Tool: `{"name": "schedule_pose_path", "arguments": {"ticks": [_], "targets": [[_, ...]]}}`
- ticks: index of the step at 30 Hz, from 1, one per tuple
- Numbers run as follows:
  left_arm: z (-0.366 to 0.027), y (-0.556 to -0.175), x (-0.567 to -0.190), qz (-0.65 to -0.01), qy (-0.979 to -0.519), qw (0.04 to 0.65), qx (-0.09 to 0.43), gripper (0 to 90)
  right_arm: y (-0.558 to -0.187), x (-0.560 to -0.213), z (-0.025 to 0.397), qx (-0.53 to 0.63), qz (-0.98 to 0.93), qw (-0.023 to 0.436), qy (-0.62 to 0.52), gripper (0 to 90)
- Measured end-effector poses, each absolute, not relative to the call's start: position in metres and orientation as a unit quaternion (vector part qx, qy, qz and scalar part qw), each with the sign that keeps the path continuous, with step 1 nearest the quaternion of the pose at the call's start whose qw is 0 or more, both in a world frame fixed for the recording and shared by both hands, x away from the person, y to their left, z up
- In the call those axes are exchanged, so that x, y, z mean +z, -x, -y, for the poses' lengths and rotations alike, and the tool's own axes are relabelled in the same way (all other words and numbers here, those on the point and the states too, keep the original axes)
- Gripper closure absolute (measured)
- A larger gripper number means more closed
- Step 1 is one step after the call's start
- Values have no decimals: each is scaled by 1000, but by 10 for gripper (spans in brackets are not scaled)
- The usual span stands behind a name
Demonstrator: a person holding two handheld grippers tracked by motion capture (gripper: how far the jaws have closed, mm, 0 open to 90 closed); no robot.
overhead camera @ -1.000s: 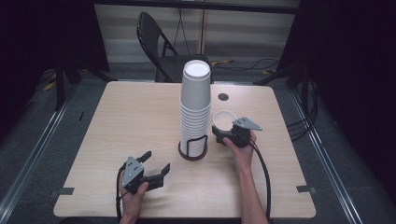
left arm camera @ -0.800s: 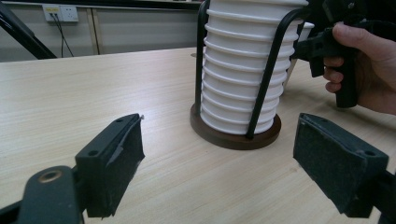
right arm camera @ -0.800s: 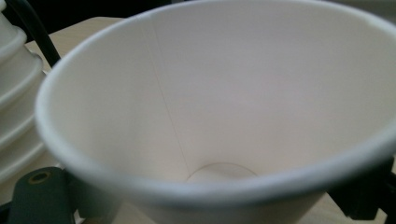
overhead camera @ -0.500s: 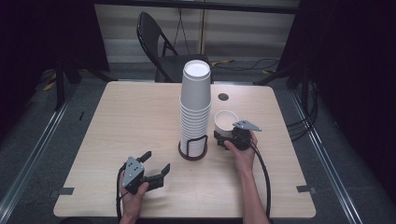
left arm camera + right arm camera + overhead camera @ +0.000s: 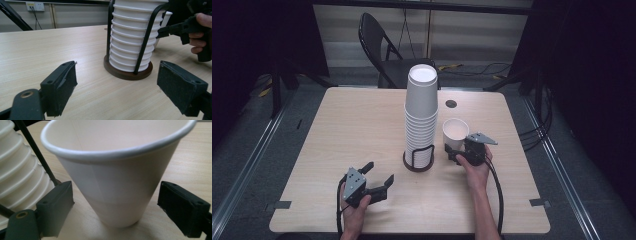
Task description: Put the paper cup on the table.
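Step in hand: the right tool [image 5: 455,151] is sitting at a single cup [image 5: 455,132], its jaws standing apart on either side of the cup's lower wall; by my reading this is either the moment just after setting the cup down or just before gripping it, and I cannot tell which.
Cup: it is standing upright, mouth up, on the tabletop [image 5: 362,120], directly ahead of the right tool and between its jaws; in the right gripper view the cup [image 5: 117,172] is clear of both pads, with a gap on each side.
Stack: a tall stack [image 5: 420,115] of upturned cups is resting in a wire holder [image 5: 418,159], just to the left of the right tool and near the cup.
Left tool: the left tool [image 5: 378,176] is idling low over the tabletop with its jaws wide apart, gripping nothing, the stack [image 5: 131,37] ahead of it.
Next move, if gripping: closing evenly on the thin wall, gently enough not to crush it.
Next move, if releasing: backing straight away from the cup without clipping it or the holder.
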State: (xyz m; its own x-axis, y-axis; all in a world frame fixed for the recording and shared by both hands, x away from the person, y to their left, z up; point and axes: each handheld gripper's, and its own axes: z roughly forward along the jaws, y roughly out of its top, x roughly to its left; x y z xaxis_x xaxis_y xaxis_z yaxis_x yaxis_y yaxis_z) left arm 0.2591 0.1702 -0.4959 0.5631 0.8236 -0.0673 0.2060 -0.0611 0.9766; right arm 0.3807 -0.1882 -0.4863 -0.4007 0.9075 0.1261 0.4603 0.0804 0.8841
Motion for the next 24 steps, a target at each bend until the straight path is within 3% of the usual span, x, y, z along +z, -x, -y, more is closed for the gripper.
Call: {"name": "schedule_pose_path", "arguments": {"ticks": [9, 24], "targets": [[-169, -256, -496, -382, -671, 564, 293, 161, -360, -484, 193, 489, -679, 253, -485, 129], [-171, -257, -497, -394, -660, 575, 280, 170, -321, -479, 194, 516, -657, 280, -473, 129]]}}
